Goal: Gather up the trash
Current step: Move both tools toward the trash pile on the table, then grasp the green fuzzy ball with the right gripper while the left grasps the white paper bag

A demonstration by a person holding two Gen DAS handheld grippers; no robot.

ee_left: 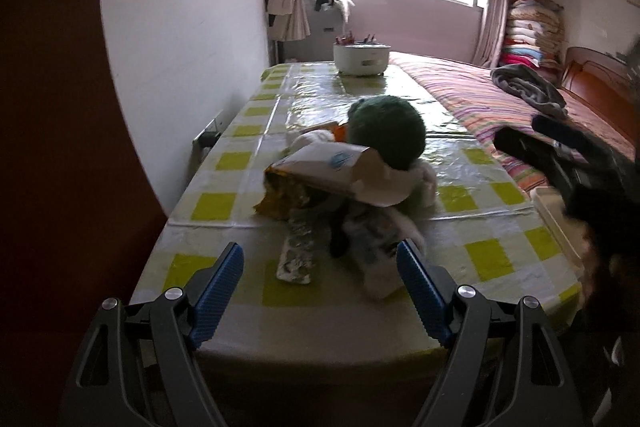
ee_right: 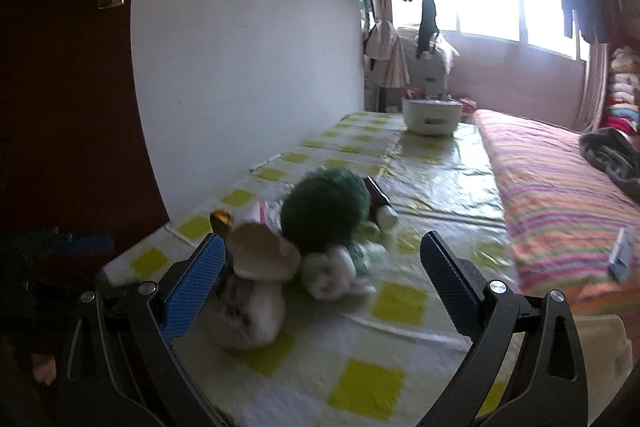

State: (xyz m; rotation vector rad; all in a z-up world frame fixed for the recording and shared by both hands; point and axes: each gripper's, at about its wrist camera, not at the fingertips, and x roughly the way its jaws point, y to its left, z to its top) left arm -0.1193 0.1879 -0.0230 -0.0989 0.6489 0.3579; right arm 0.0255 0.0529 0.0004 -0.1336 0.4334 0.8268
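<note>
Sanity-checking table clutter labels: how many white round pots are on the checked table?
1: a white round pot stands at the far end of the yellow-checked table, near the window, apart from the trash pile. Others may be hidden behind the dark green fuzzy ball.

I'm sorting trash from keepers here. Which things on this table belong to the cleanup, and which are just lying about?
For the job:
- torn paper bag
- foil wrapper
- crumpled white wrappers
- left tool and right tool, both open

Lying about:
- green fuzzy ball (may not be trash)
- white pot
- striped bed
- checked tablecloth
</note>
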